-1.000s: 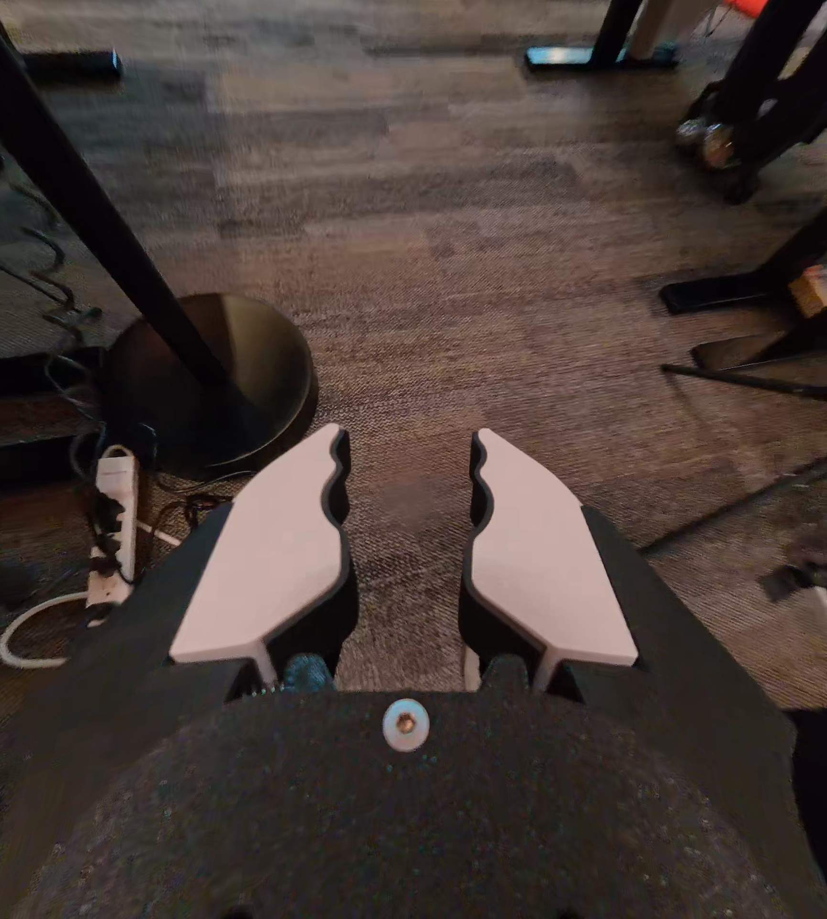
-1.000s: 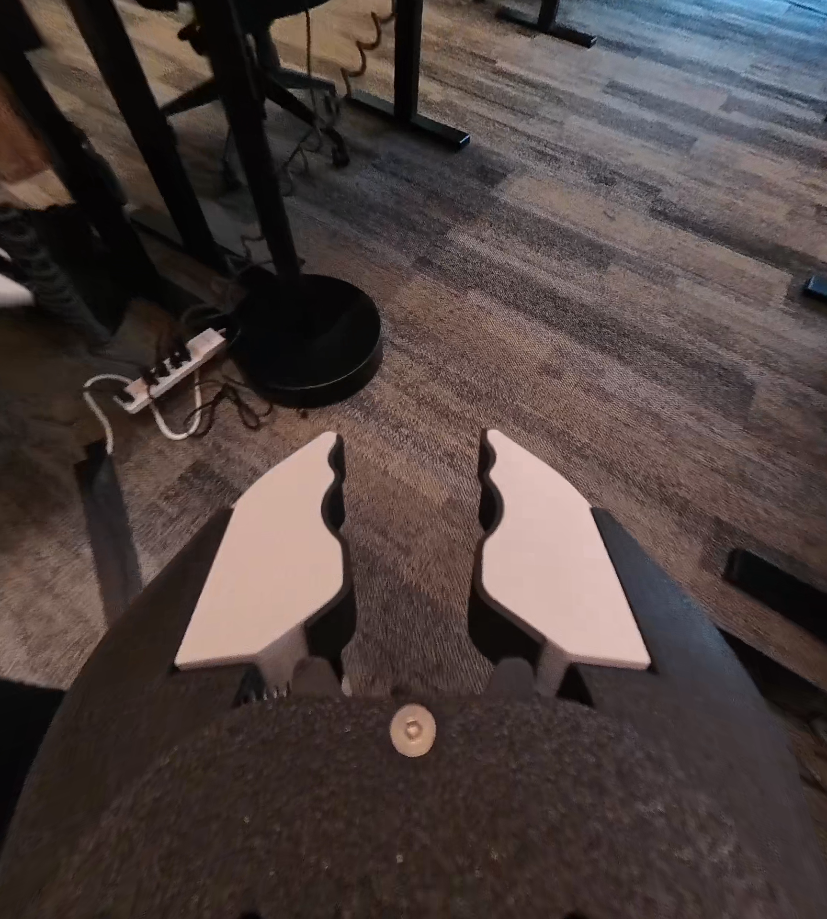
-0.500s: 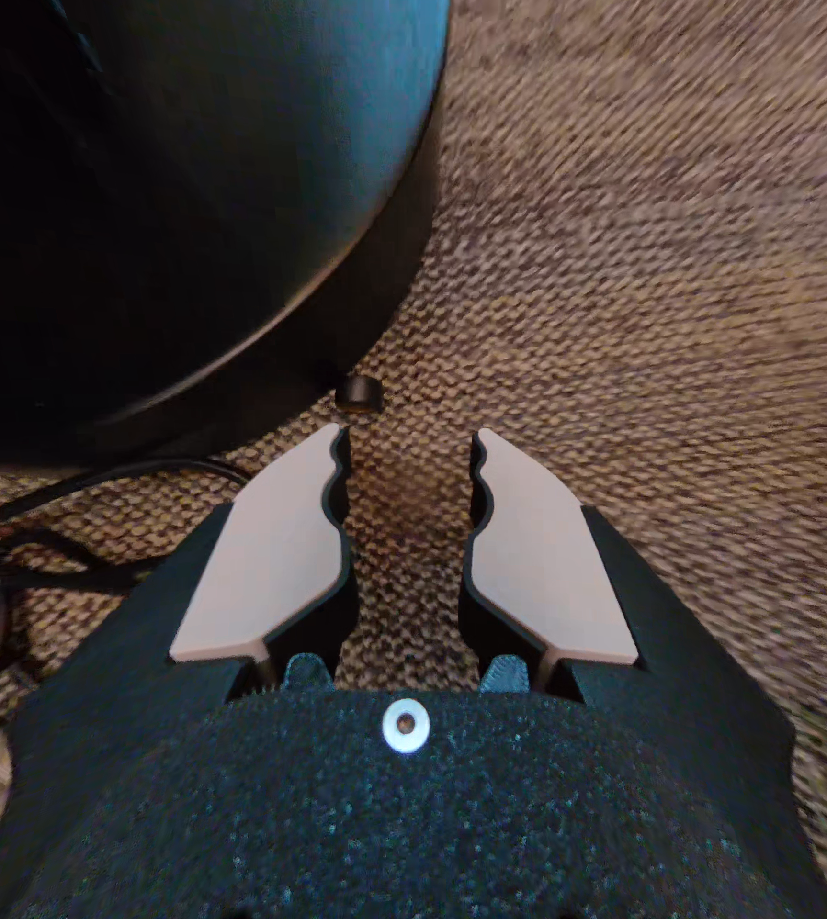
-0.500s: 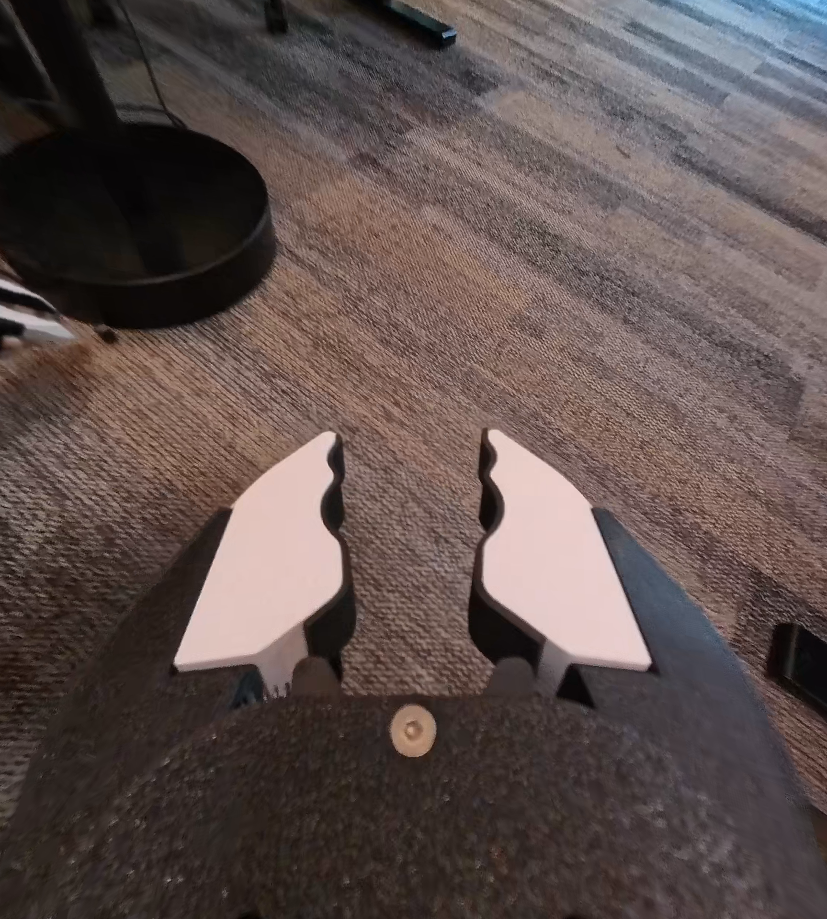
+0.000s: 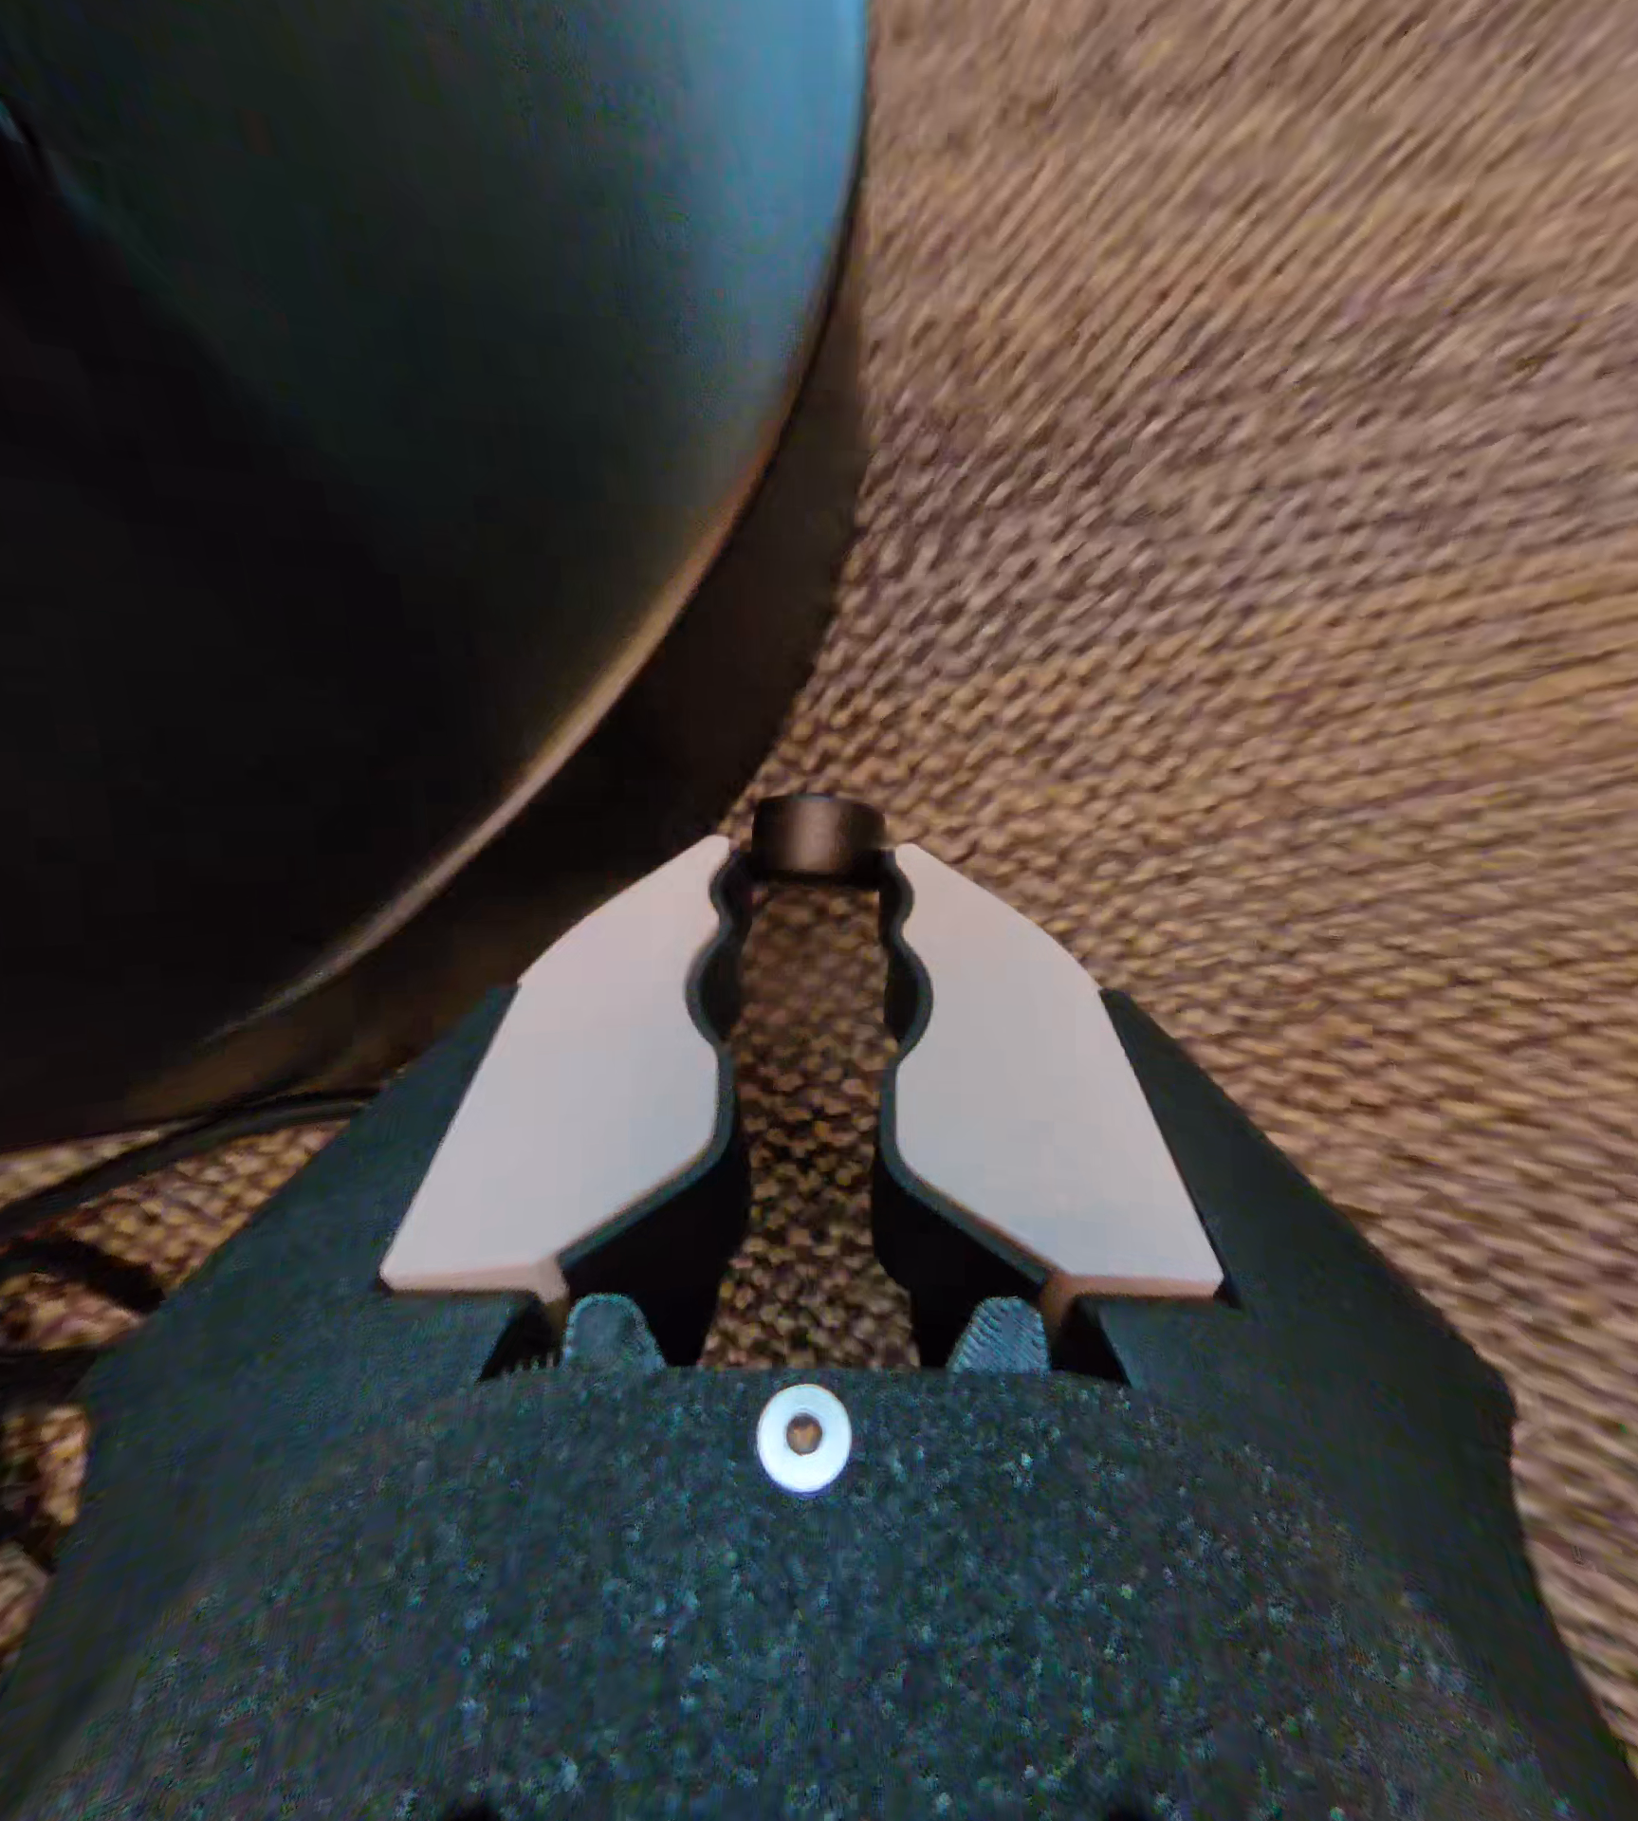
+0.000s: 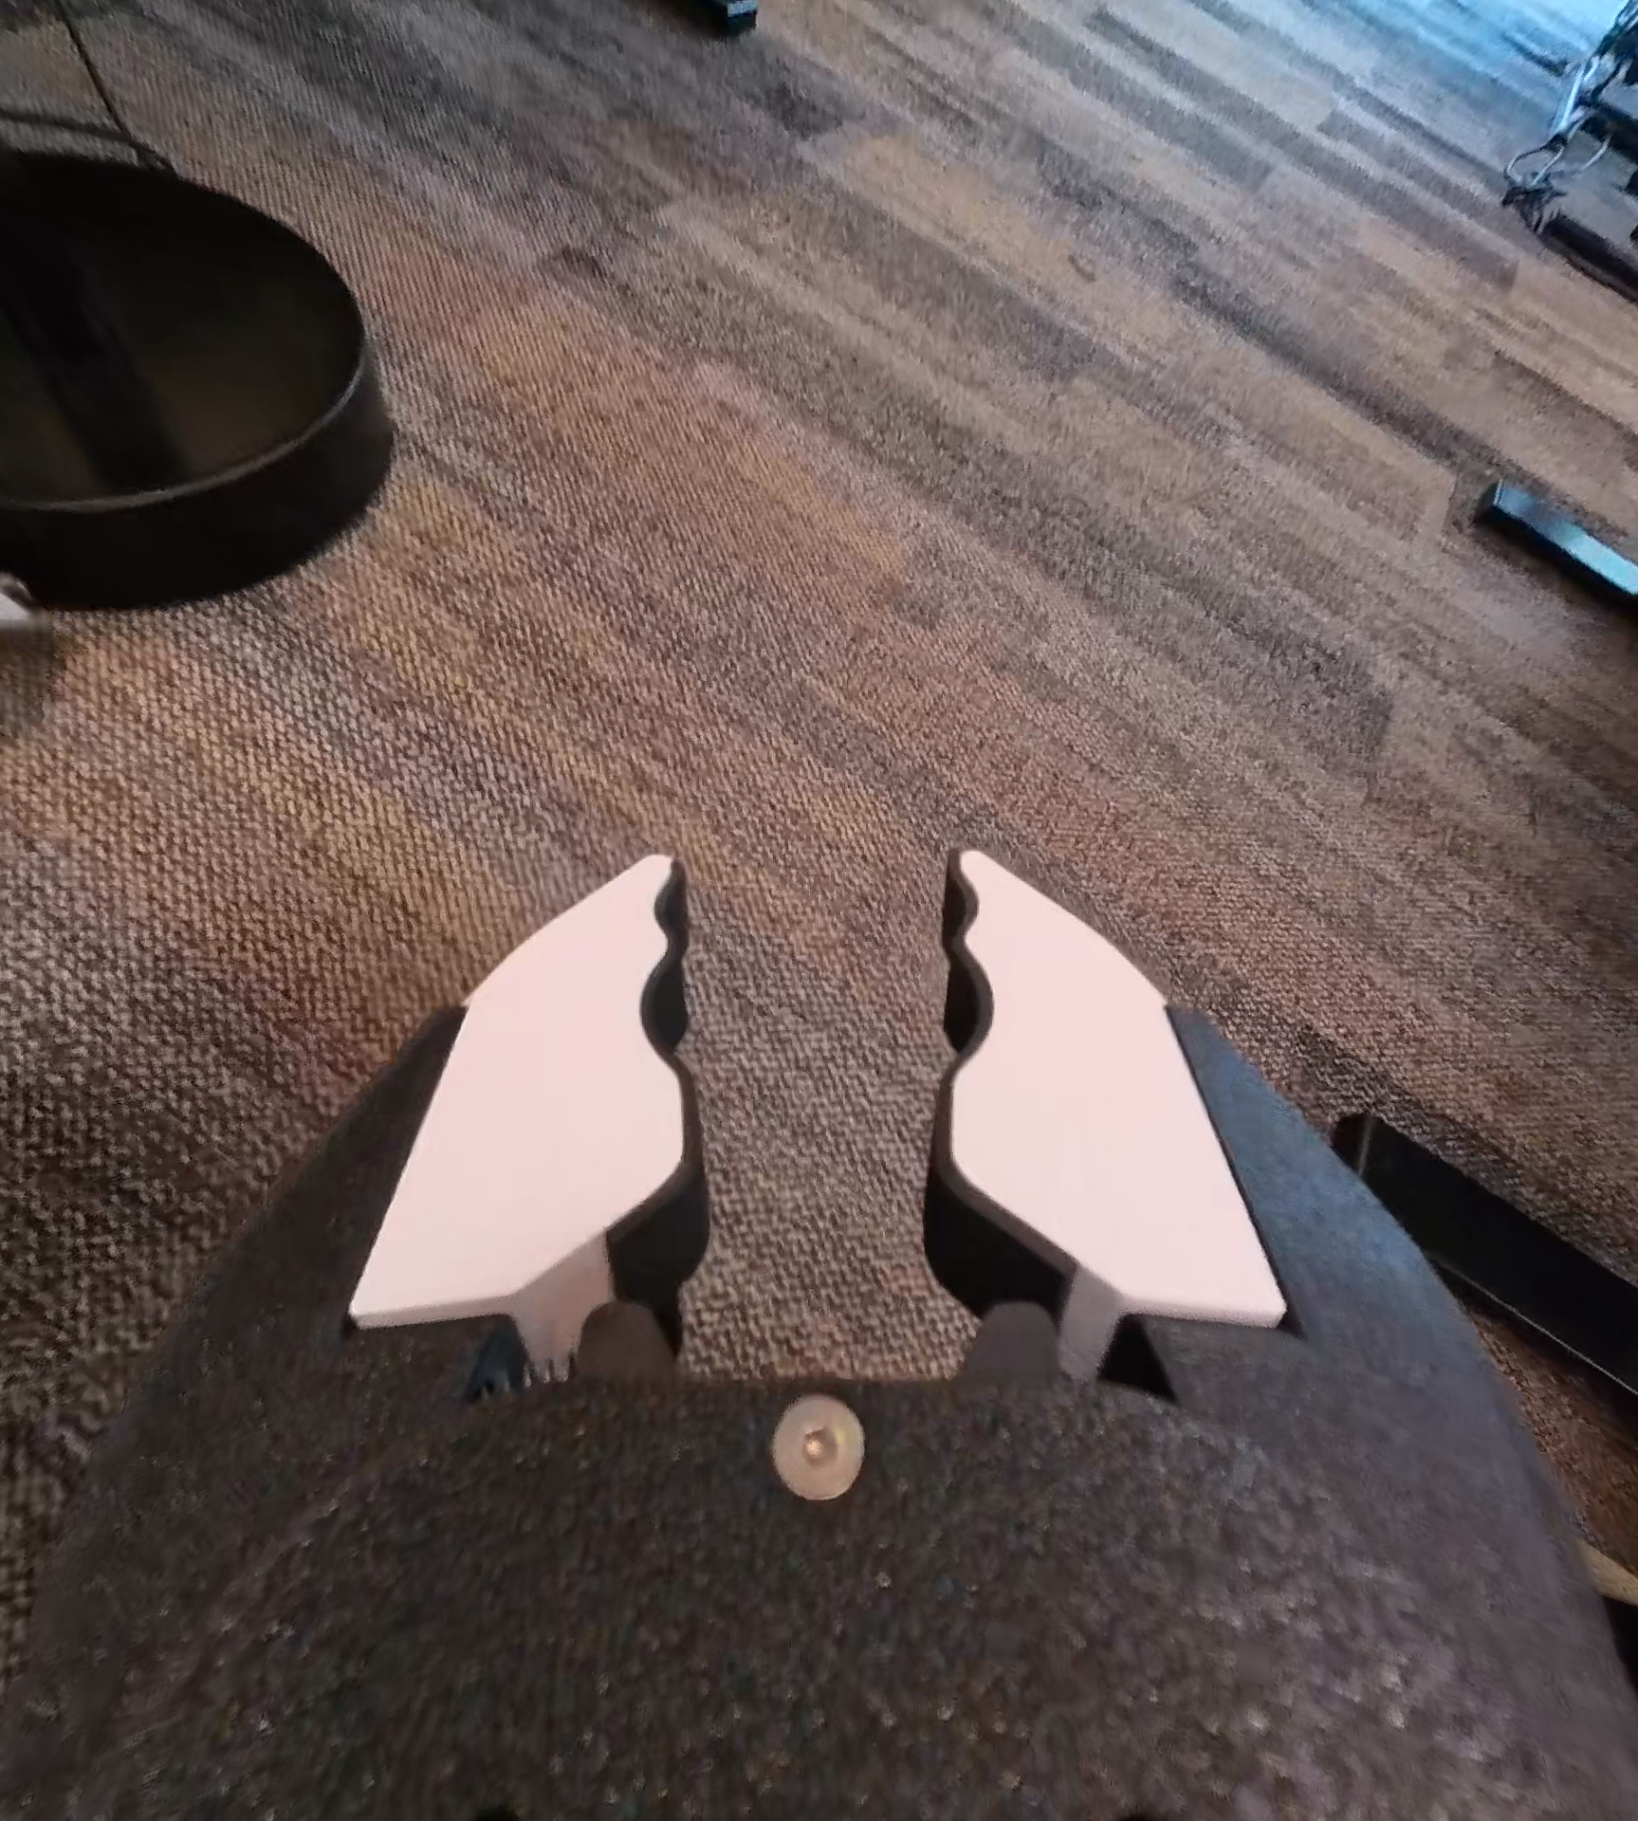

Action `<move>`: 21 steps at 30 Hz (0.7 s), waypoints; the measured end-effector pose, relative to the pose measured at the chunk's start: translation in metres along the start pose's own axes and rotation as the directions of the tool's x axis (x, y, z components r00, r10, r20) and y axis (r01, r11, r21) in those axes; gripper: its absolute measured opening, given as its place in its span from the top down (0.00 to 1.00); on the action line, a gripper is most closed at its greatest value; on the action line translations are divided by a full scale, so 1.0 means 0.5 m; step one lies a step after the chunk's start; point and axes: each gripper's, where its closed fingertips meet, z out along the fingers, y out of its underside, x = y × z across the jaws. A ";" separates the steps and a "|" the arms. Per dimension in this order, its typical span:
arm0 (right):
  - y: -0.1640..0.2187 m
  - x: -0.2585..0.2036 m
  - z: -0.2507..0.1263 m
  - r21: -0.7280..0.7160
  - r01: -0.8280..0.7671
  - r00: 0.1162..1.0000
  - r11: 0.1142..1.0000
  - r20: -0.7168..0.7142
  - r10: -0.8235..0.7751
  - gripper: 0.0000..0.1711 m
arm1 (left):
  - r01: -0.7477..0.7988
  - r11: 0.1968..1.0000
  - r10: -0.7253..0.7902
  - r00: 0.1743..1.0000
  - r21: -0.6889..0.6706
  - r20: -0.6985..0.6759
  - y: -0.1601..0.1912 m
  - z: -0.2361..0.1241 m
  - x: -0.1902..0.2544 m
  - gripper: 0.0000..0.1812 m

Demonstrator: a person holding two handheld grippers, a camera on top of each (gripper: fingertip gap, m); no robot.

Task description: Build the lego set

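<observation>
Left gripper [image 5: 815, 867] jaws narrowed onto small black round piece [image 5: 817, 833] on carpet [image 5: 1288, 591], round black stand base [image 5: 351, 443] at 10 o'clock. Right gripper [image 6: 813, 877] wide, empty. Squeeze squarely, lift straight; piece may roll.

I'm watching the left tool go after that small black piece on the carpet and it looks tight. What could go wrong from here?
1. The small black piece sits only at the tips of the left tool; so shallow a pinch may let it pop out.
2. The round black base lies right beside it, so a tip could bump or snag there.
3. The looped carpet might catch a tip, and a dropped dark piece would be hard to spot.
</observation>
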 end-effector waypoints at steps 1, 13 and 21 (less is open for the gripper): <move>-0.020 -0.001 -0.011 0.018 -0.011 1.000 1.000 -0.007 0.011 0.71 | -0.013 0.999 0.014 1.000 0.034 -0.008 -0.035 -0.035 0.014 0.86; -0.553 -0.070 -0.492 0.073 -0.310 0.947 0.948 0.109 0.301 0.70 | -0.190 0.913 0.272 0.943 0.361 -0.193 -0.677 -0.980 0.365 0.86; -0.628 -0.089 -0.971 0.057 -0.482 0.870 0.874 -0.083 0.486 0.71 | -0.384 0.830 0.530 0.767 0.403 -0.362 -0.744 -1.462 0.703 0.86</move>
